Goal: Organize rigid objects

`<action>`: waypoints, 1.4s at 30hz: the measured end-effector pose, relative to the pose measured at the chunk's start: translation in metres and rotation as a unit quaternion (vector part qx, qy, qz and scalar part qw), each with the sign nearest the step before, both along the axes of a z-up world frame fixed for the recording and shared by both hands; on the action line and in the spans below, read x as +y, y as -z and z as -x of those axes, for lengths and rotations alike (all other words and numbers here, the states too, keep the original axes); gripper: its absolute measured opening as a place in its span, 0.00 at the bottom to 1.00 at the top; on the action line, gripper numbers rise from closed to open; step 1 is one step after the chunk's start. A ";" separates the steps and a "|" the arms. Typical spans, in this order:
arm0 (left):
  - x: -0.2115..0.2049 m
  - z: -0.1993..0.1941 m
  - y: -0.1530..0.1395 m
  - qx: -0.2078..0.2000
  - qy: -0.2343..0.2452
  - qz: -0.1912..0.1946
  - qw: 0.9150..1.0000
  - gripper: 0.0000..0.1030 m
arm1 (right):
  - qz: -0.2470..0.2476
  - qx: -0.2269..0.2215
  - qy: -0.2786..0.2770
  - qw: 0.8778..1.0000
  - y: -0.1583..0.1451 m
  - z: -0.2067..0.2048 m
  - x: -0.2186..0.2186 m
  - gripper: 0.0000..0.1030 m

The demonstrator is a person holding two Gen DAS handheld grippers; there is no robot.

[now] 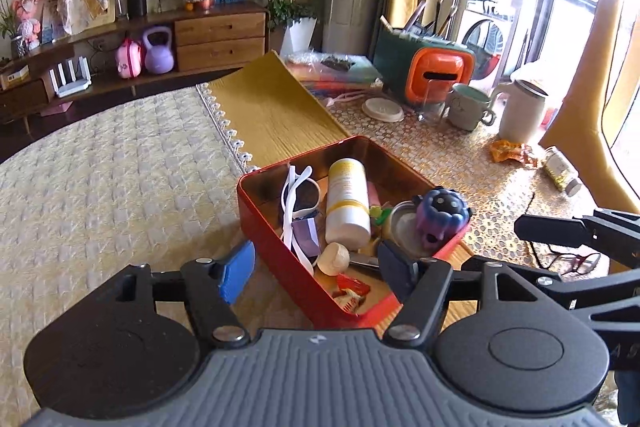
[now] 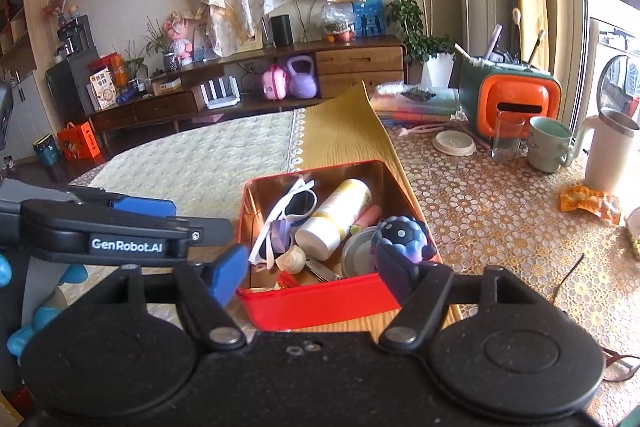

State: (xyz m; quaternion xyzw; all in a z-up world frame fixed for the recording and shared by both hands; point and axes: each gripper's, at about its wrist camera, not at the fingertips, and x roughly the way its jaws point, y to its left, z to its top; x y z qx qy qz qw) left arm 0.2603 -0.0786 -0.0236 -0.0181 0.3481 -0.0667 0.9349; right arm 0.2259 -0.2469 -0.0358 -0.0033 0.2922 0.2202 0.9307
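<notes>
Red tin (image 1: 280, 247) sits open on the table, on the yellow runner (image 1: 276, 107), w/ the quilted cloth (image 1: 112, 167) just left of it. Inside: white bottle (image 1: 347, 201) lying down the middle, white sunglasses (image 1: 298, 203) at its left, purple-blue toy (image 1: 440, 219) in the right corner, touching a round lid (image 1: 404, 227). Small beige ball (image 1: 332, 259) and a red wrapper (image 1: 352, 291) at the near end.

Left gripper (image 1: 316, 267) hangs above the tin's near corner, jaws wide apart, nothing in them. Right gripper (image 2: 312, 267) is over the near rim, also spread wide & empty; its fingers straddle the tin w/o touching.

Further right: mug (image 2: 550, 143), glass (image 2: 508, 137), white jug (image 2: 608, 155), orange box (image 2: 516, 99).
</notes>
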 end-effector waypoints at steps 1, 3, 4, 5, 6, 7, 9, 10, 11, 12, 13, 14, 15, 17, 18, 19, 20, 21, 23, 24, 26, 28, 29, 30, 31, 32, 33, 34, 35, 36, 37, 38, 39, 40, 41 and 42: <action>0.000 0.005 -0.002 -0.005 0.000 -0.001 1.000 0.68 | -0.001 -0.005 -0.002 1.000 -0.002 0.004 -0.001 0.75; -0.001 0.016 -0.007 -0.013 0.001 -0.001 1.000 0.71 | 0.000 -0.015 -0.004 1.000 -0.006 0.012 -0.003 0.79; -0.002 0.021 -0.009 -0.017 0.001 -0.001 1.000 0.72 | 0.000 -0.019 -0.005 1.000 -0.007 0.016 -0.003 0.80; -0.002 0.025 -0.011 -0.020 0.000 -0.002 1.000 0.72 | 0.000 -0.023 -0.005 1.000 -0.009 0.019 -0.004 0.81; -0.003 0.029 -0.013 -0.022 0.000 -0.004 1.000 0.72 | -0.002 -0.026 -0.004 1.000 -0.010 0.022 -0.005 0.82; -0.003 0.034 -0.015 -0.025 0.000 -0.006 1.000 0.72 | -0.004 -0.029 -0.004 1.000 -0.012 0.025 -0.006 0.83; -0.005 0.042 -0.018 -0.031 0.001 -0.010 0.999 0.72 | -0.008 -0.034 -0.003 0.999 -0.015 0.029 -0.009 0.86; -0.005 0.045 -0.019 -0.033 0.001 -0.010 0.999 0.72 | -0.014 -0.037 -0.004 0.999 -0.017 0.032 -0.010 0.87; -0.005 0.049 -0.021 -0.035 0.001 -0.007 0.999 0.73 | -0.021 -0.040 -0.005 0.999 -0.019 0.034 -0.012 0.90; -0.005 0.053 -0.023 -0.037 0.002 -0.004 0.999 0.77 | -0.027 -0.043 -0.005 0.999 -0.020 0.036 -0.014 0.93; -0.004 0.056 -0.024 -0.041 0.002 -0.001 0.999 0.79 | -0.031 -0.046 -0.004 0.998 -0.022 0.038 -0.015 0.94; -0.004 0.060 -0.026 -0.045 0.000 0.000 0.999 0.80 | -0.032 -0.049 -0.006 0.998 -0.022 0.041 -0.016 0.95; -0.005 0.063 -0.027 -0.048 0.000 -0.001 0.999 0.80 | -0.033 -0.052 -0.008 0.998 -0.023 0.043 -0.016 0.96; -0.007 0.069 -0.029 -0.049 -0.002 -0.002 0.999 0.80 | -0.034 -0.055 -0.010 0.998 -0.024 0.048 -0.016 0.98; -0.007 0.072 -0.030 -0.050 -0.003 -0.001 0.999 0.80 | -0.036 -0.054 -0.011 0.998 -0.024 0.049 -0.017 0.99; -0.007 0.075 -0.031 -0.051 -0.005 0.000 0.999 0.80 | -0.040 -0.053 -0.011 0.998 -0.024 0.051 -0.018 0.99; -0.007 0.077 -0.032 -0.051 -0.005 0.001 0.999 0.80 | -0.044 -0.052 -0.012 0.998 -0.024 0.053 -0.020 0.99; -0.007 0.079 -0.032 -0.051 -0.005 0.001 0.999 0.80 | -0.047 -0.052 -0.012 0.997 -0.025 0.054 -0.020 0.99; -0.009 0.085 -0.032 -0.050 -0.006 0.002 0.999 0.82 | -0.052 -0.053 -0.009 0.997 -0.025 0.058 -0.024 1.00; -0.010 0.088 -0.032 -0.051 -0.005 0.003 0.999 0.83 | -0.054 -0.054 -0.008 0.997 -0.025 0.060 -0.024 1.00; -0.011 0.091 -0.032 -0.051 -0.004 0.008 0.999 0.85 | -0.058 -0.055 -0.008 0.997 -0.026 0.063 -0.028 1.00; -0.014 0.094 -0.032 -0.050 -0.006 0.011 0.999 0.94 | -0.059 -0.056 -0.006 0.997 -0.026 0.065 -0.031 1.00; -0.015 0.094 -0.032 -0.050 -0.007 0.013 0.999 0.97 | -0.061 -0.057 -0.006 0.997 -0.026 0.066 -0.034 1.00; -0.017 0.095 -0.032 -0.051 -0.008 0.015 0.999 1.00 | -0.063 -0.057 -0.006 0.996 -0.026 0.066 -0.036 1.00; -0.019 0.096 -0.032 -0.052 -0.008 0.017 0.998 1.00 | -0.065 -0.057 -0.005 0.996 -0.026 0.066 -0.038 1.00; -0.021 0.096 -0.032 -0.052 -0.010 0.017 0.998 1.00 | -0.065 -0.058 -0.005 0.996 -0.026 0.067 -0.040 1.00; -0.022 0.095 -0.032 -0.050 -0.013 0.016 0.999 1.00 | -0.065 -0.058 -0.004 0.996 -0.025 0.067 -0.042 1.00; -0.024 0.094 -0.031 -0.048 -0.016 0.015 0.999 1.00 | -0.064 -0.059 -0.006 0.996 -0.025 0.067 -0.044 1.00; -0.025 0.092 -0.031 -0.045 -0.019 0.014 0.999 1.00 | -0.063 -0.059 -0.007 0.996 -0.025 0.066 -0.045 1.00; -0.026 0.091 -0.030 -0.044 -0.024 0.015 0.999 1.00 | -0.062 -0.060 -0.008 0.996 -0.025 0.066 -0.046 1.00; -0.027 0.090 -0.029 -0.045 -0.025 0.016 0.999 1.00 | -0.060 -0.059 -0.010 0.996 -0.025 0.065 -0.047 1.00; -0.027 0.089 -0.029 -0.046 -0.028 0.015 0.998 1.00 | -0.060 -0.059 -0.011 0.996 -0.025 0.063 -0.049 1.00; -0.028 0.088 -0.028 -0.046 -0.034 0.014 0.998 1.00 | -0.061 -0.058 -0.013 0.996 -0.025 0.062 -0.050 1.00; -0.027 0.087 -0.027 -0.047 -0.038 0.014 0.998 1.00 | -0.062 -0.056 -0.015 0.996 -0.024 0.061 -0.052 1.00; -0.028 0.086 -0.026 -0.047 -0.043 0.015 0.998 1.00 | -0.062 -0.054 -0.017 0.996 -0.024 0.059 -0.053 1.00; -0.027 0.085 -0.025 -0.047 -0.050 0.015 0.998 1.00 | -0.063 -0.052 -0.018 0.996 -0.024 0.058 -0.054 1.00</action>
